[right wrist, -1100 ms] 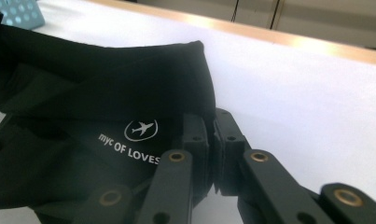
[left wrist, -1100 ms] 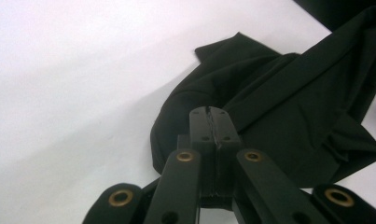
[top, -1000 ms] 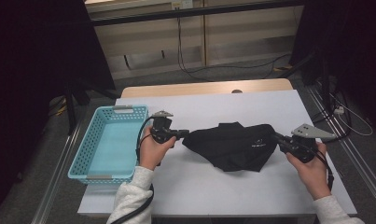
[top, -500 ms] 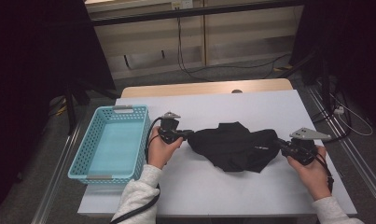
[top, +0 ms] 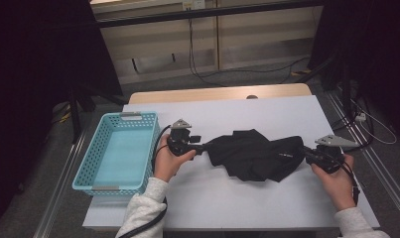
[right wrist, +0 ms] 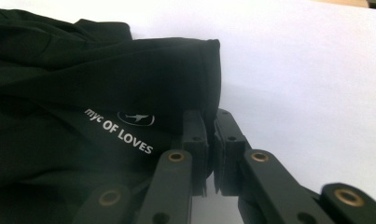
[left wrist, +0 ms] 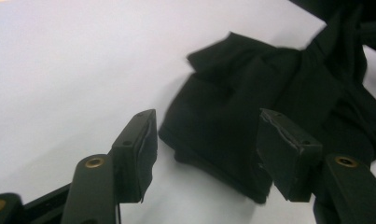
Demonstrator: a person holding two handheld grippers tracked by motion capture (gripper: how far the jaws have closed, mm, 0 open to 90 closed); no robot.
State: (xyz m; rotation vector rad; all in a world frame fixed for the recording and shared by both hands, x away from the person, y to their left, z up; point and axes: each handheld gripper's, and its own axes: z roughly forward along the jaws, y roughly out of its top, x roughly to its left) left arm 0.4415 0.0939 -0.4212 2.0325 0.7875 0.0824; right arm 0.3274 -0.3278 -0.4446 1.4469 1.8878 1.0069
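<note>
A crumpled black garment [top: 257,153] lies in the middle of the white table [top: 267,114]. White lettering [right wrist: 120,130] is printed on it near its right end. My left gripper [top: 200,147] is at the garment's left end, open, and a folded edge of the cloth [left wrist: 213,126] lies between its two spread jaws [left wrist: 206,126]. My right gripper [top: 306,152] is at the garment's right end. Its jaws [right wrist: 211,126] are pressed together on the hem of the garment [right wrist: 129,84]. A hand holds each gripper.
A light blue plastic basket [top: 118,148] with nothing in it stands at the table's left edge, just left of my left hand. Bare white table shows beyond and in front of the garment. A wooden strip [top: 217,93] runs along the far edge.
My left gripper has shifted a little to the right, and the garment's left end has bunched rightward with it. The right gripper has barely moved.
</note>
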